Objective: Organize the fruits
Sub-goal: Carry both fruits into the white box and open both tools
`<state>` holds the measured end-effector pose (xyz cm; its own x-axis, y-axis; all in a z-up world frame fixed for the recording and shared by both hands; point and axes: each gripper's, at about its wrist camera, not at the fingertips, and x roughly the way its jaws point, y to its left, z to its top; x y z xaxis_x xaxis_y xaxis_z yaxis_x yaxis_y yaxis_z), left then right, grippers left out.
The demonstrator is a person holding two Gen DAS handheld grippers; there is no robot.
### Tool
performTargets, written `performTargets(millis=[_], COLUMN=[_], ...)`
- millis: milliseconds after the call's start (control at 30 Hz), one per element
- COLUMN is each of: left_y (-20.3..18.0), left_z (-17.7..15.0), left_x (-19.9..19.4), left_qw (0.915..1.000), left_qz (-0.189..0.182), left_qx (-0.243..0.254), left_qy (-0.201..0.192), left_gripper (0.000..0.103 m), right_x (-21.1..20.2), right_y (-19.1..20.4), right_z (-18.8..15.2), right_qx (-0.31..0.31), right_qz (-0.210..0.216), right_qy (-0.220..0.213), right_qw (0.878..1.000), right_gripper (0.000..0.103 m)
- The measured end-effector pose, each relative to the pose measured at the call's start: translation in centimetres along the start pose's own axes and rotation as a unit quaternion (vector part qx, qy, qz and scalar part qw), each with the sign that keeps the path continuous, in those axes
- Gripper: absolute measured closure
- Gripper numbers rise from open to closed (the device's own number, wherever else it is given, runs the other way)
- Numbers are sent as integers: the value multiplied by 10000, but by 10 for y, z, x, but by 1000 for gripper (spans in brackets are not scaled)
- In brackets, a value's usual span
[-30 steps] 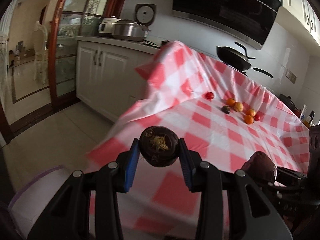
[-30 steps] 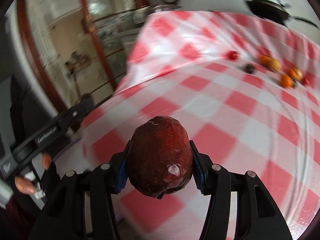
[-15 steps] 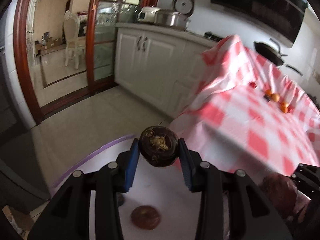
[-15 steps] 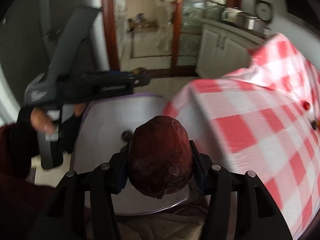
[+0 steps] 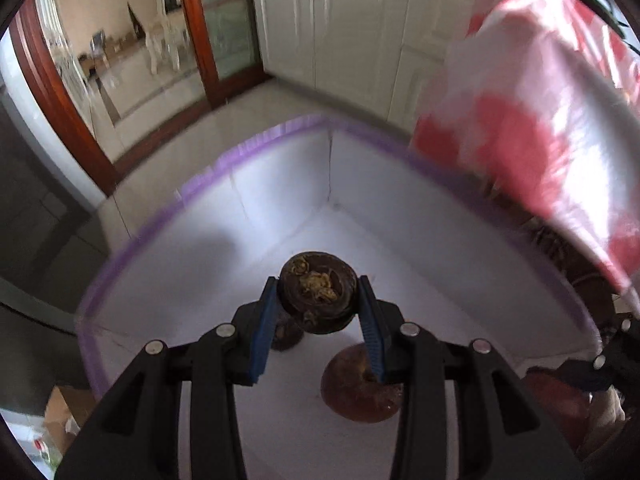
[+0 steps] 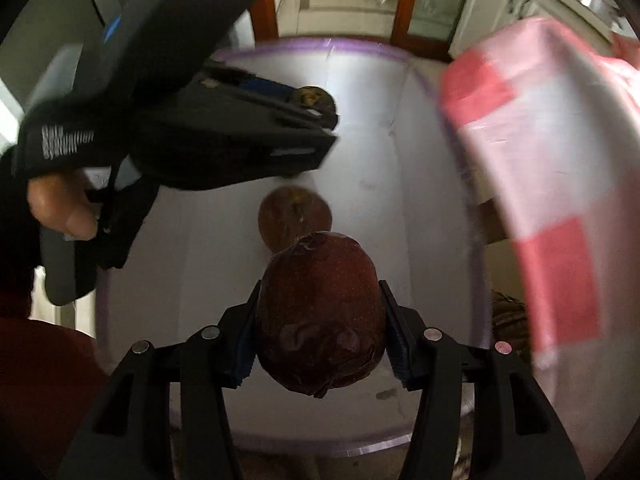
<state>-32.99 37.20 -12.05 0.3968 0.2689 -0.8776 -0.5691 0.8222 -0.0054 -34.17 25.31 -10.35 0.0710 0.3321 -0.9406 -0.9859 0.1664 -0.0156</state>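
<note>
My left gripper is shut on a small dark round fruit with a rough yellowish top, hanging over a white bin with a purple rim. Two fruits lie on the bin floor: a brownish-red one and a dark one partly hidden by the fingers. My right gripper is shut on a large dark red apple, also above the bin. In the right wrist view the left gripper with its dark fruit sits at upper left, and the brownish-red fruit lies beyond the apple.
The red-and-white checked tablecloth hangs down just right of the bin. White cabinets, a wooden door frame and tiled floor lie beyond. A person's hand holds the left gripper's handle.
Both grippers swung away from the table and tipped down over the white bin, each keeping its fruit. The table's far fruits have left the view; the bin floor now fills it.
</note>
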Motion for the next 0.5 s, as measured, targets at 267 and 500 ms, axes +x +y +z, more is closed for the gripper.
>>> performTargets(millis=[267,500], left_y=[-7,-16], left_z=[12,14], left_x=[30,53], left_qw=[9998,9989], left_qz=[-34,-120], left_qx=[-11,58], left_qy=[207,440], left_gripper=[64,64], right_x=[36,65], right_y=[10,10], right_z=[-5,-10], right_qx=[-233,-85], right_qz=[-22,-85], right_qy=[741,1425], right_qw=[9970,9897], right_gripper=[50,50])
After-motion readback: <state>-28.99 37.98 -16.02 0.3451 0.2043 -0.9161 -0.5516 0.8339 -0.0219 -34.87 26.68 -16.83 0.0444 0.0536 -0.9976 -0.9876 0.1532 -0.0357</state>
